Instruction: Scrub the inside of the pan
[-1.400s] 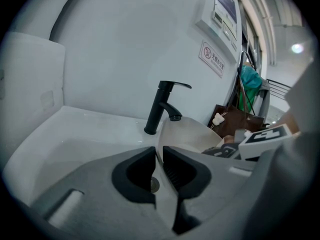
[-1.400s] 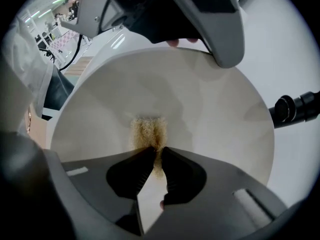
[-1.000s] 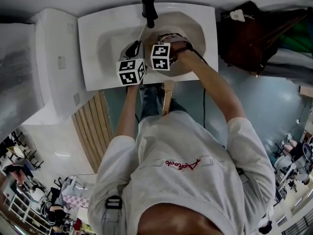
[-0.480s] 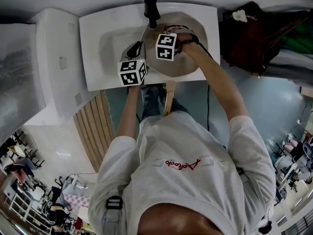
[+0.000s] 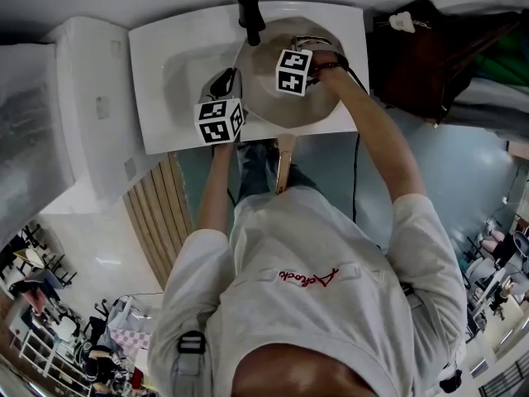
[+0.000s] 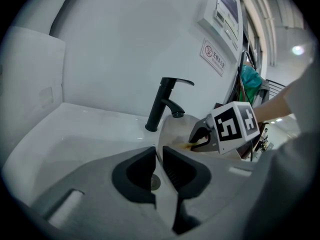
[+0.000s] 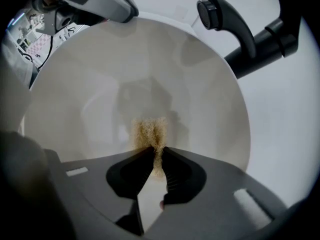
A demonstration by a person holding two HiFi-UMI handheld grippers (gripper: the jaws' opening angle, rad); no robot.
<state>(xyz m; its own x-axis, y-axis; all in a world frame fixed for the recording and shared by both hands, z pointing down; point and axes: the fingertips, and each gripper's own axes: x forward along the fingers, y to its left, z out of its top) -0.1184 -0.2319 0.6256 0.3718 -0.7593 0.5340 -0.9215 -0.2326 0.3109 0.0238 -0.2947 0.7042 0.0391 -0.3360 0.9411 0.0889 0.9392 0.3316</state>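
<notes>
My left gripper point(image 6: 159, 153) is clamped shut on the left rim of the pan point(image 5: 277, 110). The pan sits at the right end of the sink point(image 5: 161, 126), close to the black tap point(image 5: 250, 15) on the back edge. My right gripper point(image 7: 156, 151) points down into the pan, its fingers pinched tight on a tan scrubber point(image 7: 149, 130) that is pressed against the pan's inside.

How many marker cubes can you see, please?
2. One marker cube sits on the left gripper, which clamps the pan rim; the other is on the right gripper, holding a scrubber inside the pan. None seems hidden.
</notes>
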